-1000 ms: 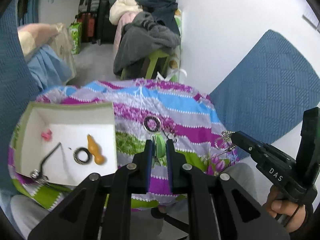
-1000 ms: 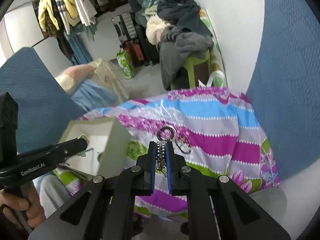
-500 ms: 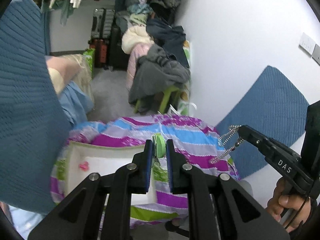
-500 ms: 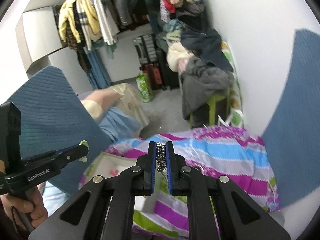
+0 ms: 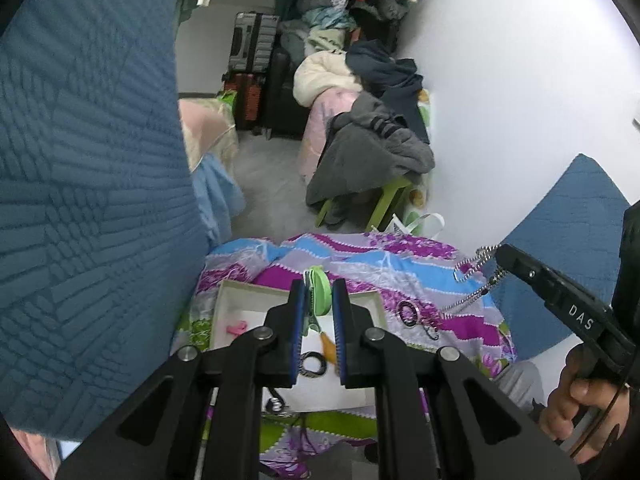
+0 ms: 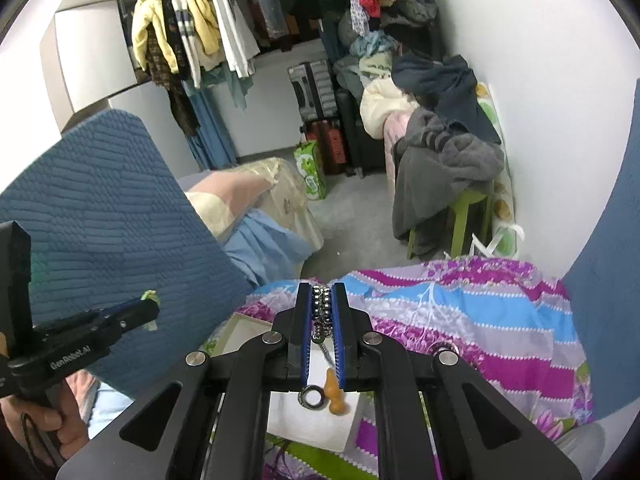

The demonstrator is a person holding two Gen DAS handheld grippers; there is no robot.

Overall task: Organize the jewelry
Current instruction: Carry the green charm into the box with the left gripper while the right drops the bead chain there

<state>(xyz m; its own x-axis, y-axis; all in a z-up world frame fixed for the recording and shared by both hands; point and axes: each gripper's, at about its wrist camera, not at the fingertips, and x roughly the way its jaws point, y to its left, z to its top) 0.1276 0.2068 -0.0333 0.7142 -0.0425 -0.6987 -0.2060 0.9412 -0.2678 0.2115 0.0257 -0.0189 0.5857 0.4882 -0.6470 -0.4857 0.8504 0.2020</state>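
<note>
The left gripper (image 5: 316, 300) was clamped on a small green piece (image 5: 317, 291), which stood up between its blue-lined fingers above the far rim of the white tray (image 5: 228, 300). The right gripper (image 6: 323, 312) was pinched tight on a silver bead chain (image 6: 322, 310); in the left wrist view that chain (image 5: 474, 276) hung in loops from its tip, to the right of the tray and above the striped cloth (image 5: 400, 268). Inside the tray lay a pink piece (image 5: 237, 327) at the left, a dark ring (image 5: 313, 362) and an orange piece (image 5: 328, 347) near the middle, and a dark metal item (image 5: 276, 403) at the near edge. On the cloth just right of the tray sat a dark hoop (image 5: 407, 314), with another loop (image 5: 431, 330) beside it. Blue quilted panels (image 5: 88, 180) closed in both sides, a white wall (image 5: 500, 100) rose at the right, and open floor lay beyond the far edge of the cloth.
</note>
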